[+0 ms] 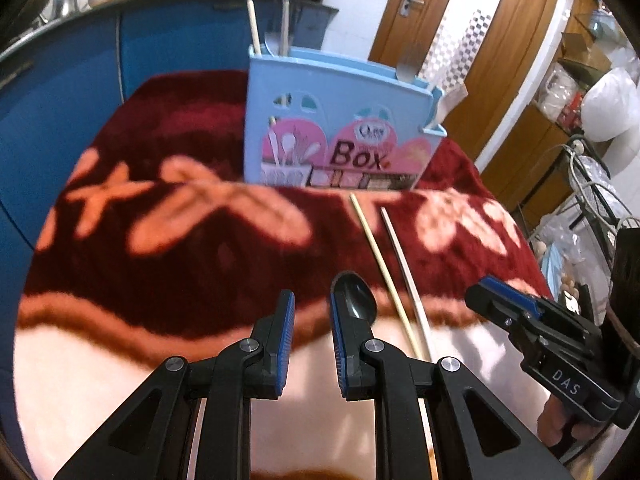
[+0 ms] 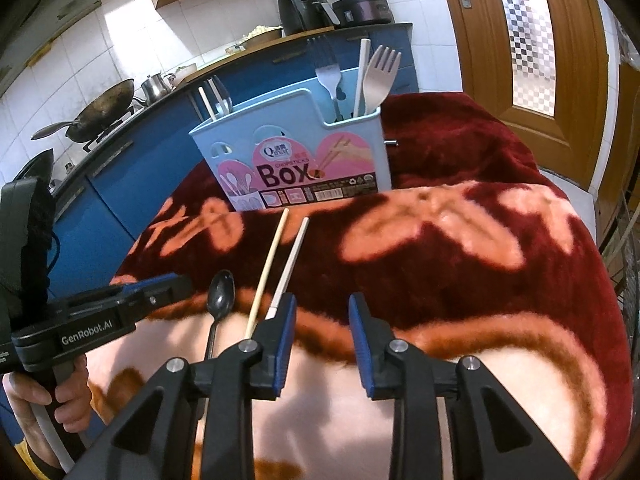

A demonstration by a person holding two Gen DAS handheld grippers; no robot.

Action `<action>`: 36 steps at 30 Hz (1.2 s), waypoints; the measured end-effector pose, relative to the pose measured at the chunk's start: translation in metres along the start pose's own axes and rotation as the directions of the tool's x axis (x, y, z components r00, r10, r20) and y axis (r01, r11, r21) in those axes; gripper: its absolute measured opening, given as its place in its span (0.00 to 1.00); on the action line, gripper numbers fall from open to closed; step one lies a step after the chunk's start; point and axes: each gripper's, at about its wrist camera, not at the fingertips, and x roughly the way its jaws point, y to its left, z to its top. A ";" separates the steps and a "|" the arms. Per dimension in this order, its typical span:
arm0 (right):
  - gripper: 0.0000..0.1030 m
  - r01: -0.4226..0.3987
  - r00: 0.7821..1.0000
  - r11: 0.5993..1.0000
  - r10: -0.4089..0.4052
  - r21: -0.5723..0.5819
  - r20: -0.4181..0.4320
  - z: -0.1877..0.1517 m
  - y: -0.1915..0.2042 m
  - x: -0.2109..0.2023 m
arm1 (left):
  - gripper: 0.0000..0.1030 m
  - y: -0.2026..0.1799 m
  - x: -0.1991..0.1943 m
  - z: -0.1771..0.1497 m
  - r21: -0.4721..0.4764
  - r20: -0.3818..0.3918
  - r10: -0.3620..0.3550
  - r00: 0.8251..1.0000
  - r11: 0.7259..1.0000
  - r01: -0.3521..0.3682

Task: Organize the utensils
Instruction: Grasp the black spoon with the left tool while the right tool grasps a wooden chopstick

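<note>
A light blue chopsticks box point(image 2: 304, 152) stands on the red floral blanket, also in the left wrist view point(image 1: 340, 128). It holds forks point(image 2: 380, 76), a spoon and chopsticks. On the blanket lie a black spoon point(image 2: 219, 300), a yellowish chopstick point(image 2: 267, 272) and a white chopstick point(image 2: 289, 268); they also show in the left wrist view: spoon point(image 1: 356, 300), yellowish chopstick point(image 1: 380, 264), white chopstick point(image 1: 404, 268). My left gripper point(image 1: 312, 304) is open and empty, just left of the spoon bowl. My right gripper point(image 2: 322, 308) is open and empty, right of the chopsticks.
A blue kitchen counter point(image 2: 132, 152) with a wok point(image 2: 100, 108) and pots runs behind the table. A wooden door point(image 2: 532, 40) is at the right. Bags and a wire rack point(image 1: 592, 184) stand to the right of the blanket point(image 2: 480, 248).
</note>
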 end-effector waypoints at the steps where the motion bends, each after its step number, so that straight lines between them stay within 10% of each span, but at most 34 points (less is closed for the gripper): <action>1: 0.30 0.001 1.000 1.000 -0.001 0.004 0.000 -0.001 -0.001 -0.001 | 0.18 0.000 0.002 -0.001 -0.004 -0.014 -0.009 1.000 1.000 0.009; 21: 0.30 -0.005 1.000 0.999 0.005 0.032 0.016 -0.007 -0.015 -0.011 | 0.19 -0.020 0.026 -0.007 -0.029 -0.207 -0.118 0.971 0.993 0.114; 36: 0.30 -0.004 1.000 0.999 0.004 0.038 -0.018 -0.007 -0.014 -0.009 | 0.05 -0.007 0.019 -0.010 -0.048 -0.110 -0.127 0.986 0.991 0.122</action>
